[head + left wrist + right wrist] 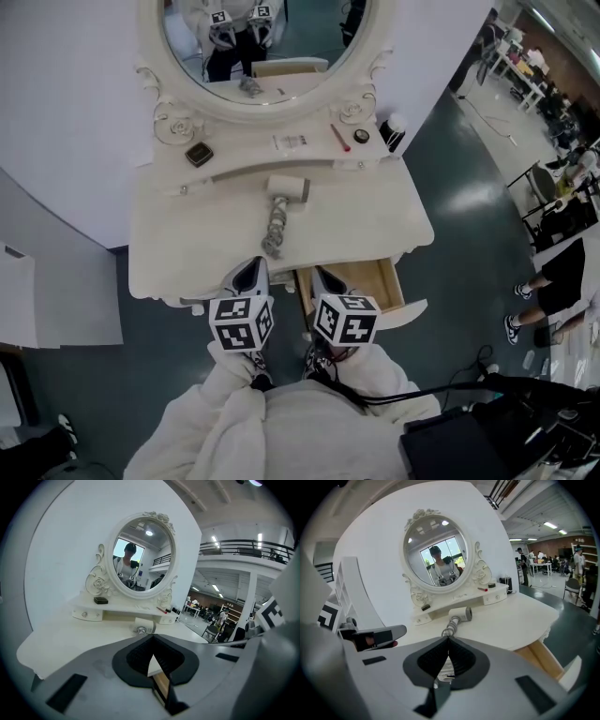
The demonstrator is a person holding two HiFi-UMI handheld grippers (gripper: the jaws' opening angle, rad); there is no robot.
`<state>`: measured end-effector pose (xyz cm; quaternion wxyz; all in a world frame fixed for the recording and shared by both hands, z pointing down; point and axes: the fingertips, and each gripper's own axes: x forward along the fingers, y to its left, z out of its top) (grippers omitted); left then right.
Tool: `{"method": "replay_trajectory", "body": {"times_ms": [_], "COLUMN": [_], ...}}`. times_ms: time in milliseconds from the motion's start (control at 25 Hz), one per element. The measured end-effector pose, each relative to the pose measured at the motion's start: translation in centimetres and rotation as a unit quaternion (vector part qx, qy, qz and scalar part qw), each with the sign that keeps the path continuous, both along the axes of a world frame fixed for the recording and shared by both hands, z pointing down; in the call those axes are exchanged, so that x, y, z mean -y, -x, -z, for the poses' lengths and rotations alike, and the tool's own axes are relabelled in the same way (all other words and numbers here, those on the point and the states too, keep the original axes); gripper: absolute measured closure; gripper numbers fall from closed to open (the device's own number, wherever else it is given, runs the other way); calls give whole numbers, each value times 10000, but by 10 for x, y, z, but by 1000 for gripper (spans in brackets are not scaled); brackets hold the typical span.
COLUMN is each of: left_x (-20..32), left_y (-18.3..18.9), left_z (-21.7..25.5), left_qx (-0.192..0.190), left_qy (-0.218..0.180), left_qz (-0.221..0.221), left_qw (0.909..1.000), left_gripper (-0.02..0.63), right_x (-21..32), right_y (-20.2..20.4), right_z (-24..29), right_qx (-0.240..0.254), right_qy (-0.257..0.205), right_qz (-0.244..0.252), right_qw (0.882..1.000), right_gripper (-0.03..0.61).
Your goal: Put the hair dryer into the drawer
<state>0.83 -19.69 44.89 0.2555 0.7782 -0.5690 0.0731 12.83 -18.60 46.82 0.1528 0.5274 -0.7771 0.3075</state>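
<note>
Lying flat is a white-headed, grey-handled hair dryer (278,217).

hair dryer (284,199): white, lying flat on tabletop, barrel toward mirror, grey handle end pointing back, just ahead of left gripper (251,269), apart | drawer (373,278): pulled open, light-wood inside, under right gripper (323,277)

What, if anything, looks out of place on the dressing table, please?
The hair dryer lies loose on the tabletop, its bundled cord trailing toward the front edge; the drawer below stands pulled open. Nothing looks spilled or damaged.
</note>
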Motion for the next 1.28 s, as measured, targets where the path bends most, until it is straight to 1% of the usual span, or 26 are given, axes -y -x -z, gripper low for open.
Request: {"method": "replay_trajectory", "body": {"times_ms": [160, 280, 480, 720, 840, 1040, 1280], "left_x": [11, 24, 54, 87, 94, 96, 92], "left_y": [13, 25, 41, 66, 77, 89, 98], "left_z": [3, 8, 12, 3, -6, -28, -49], "left_qx": [60, 135, 190, 208, 157, 29, 4], "left_qy": [-33, -126, -294, -433, -386, -194, -26], "left_qz": [-30, -57, -140, -7, 83, 210, 273], "left_qw": [10000, 9998, 9993, 9988, 9991, 9996, 9996], "left_gripper": [607, 607, 607, 607, 607, 607, 607], "right_x": [13, 29, 58, 89, 100, 113, 123], "right_y": [13, 22, 31, 40, 44, 52, 60], "right_z": [4, 8, 1, -17, -23, -32, -41], "right_qx": [75, 33, 91, 62, 63, 42, -32], "right_qy": [7, -15, 142, 164, 184, 217, 214], "right_qz": [84, 114, -8, -149, -217, -262, -220], "right_qw": [9999, 9999, 9999, 9997, 9996, 9994, 9995], "right_gripper": [517, 517, 517, 515, 515, 514, 508]}}
